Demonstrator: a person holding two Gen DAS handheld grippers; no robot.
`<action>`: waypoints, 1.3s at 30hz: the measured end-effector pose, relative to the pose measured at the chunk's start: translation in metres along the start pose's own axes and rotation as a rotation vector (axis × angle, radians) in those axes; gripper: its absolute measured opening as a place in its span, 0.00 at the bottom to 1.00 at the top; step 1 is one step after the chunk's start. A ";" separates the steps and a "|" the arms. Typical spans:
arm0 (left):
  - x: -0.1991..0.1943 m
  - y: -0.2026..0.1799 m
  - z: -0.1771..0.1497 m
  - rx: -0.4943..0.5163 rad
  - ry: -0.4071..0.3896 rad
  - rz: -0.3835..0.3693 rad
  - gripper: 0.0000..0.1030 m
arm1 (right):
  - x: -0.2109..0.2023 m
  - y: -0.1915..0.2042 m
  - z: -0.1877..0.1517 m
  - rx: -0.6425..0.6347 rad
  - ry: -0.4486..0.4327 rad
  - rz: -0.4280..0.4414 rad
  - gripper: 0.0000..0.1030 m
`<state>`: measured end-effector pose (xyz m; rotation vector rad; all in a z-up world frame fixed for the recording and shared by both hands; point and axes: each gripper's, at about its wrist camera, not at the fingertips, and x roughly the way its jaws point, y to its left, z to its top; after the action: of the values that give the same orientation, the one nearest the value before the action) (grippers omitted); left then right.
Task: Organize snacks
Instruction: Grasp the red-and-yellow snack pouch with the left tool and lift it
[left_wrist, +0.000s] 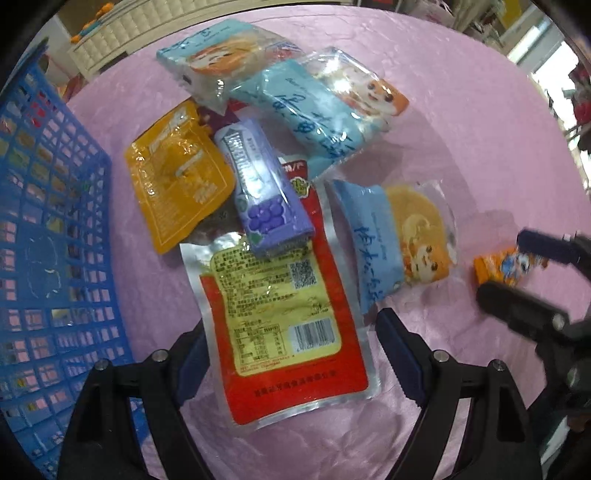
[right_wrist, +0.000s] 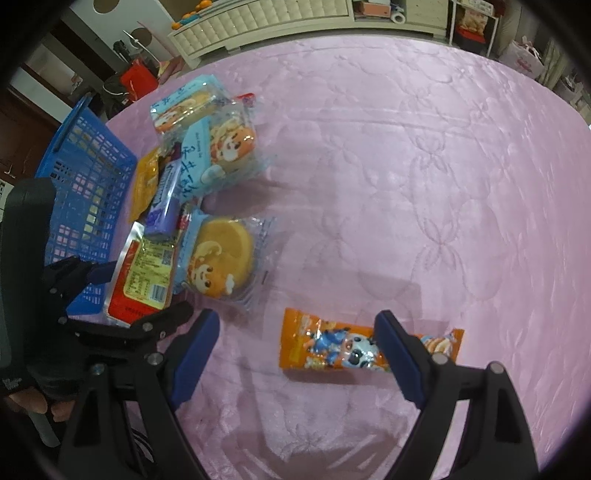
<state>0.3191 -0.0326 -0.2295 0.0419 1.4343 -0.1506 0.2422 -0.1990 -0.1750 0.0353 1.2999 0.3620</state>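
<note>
A heap of snacks lies on the pink cloth (left_wrist: 461, 122) beside a blue mesh basket (left_wrist: 55, 221). A red pouch (left_wrist: 288, 325) lies face down, straddled by my open left gripper (left_wrist: 291, 325), whose pads stand at its two long edges without pressing. On its top end rest a purple gum pack (left_wrist: 262, 188) and a yellow pouch (left_wrist: 177, 177). Three blue cake packs (left_wrist: 317, 110) lie around them. Apart to the right lies an orange snack bar (right_wrist: 332, 347), with my right gripper (right_wrist: 297, 321) open over it; one finger covers part of the bar.
The basket (right_wrist: 92, 177) stands at the heap's left, its near wall close to my left gripper (right_wrist: 144, 291). A white cabinet (right_wrist: 258, 22) runs behind the table. A gloved hand (right_wrist: 29, 402) holds the left gripper. Pink cloth (right_wrist: 443, 184) stretches to the right.
</note>
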 end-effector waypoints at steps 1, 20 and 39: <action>0.001 0.004 0.004 -0.015 -0.001 -0.006 0.77 | -0.001 0.000 0.000 -0.003 0.000 -0.002 0.86; -0.025 0.020 -0.036 0.016 -0.027 0.030 0.41 | 0.000 0.008 -0.003 -0.015 -0.003 -0.008 0.86; -0.058 -0.013 -0.075 0.109 -0.065 0.056 0.34 | -0.017 0.006 -0.021 0.001 -0.013 0.035 0.86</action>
<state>0.2358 -0.0323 -0.1816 0.1651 1.3583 -0.1820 0.2172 -0.2020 -0.1641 0.0611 1.2881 0.3908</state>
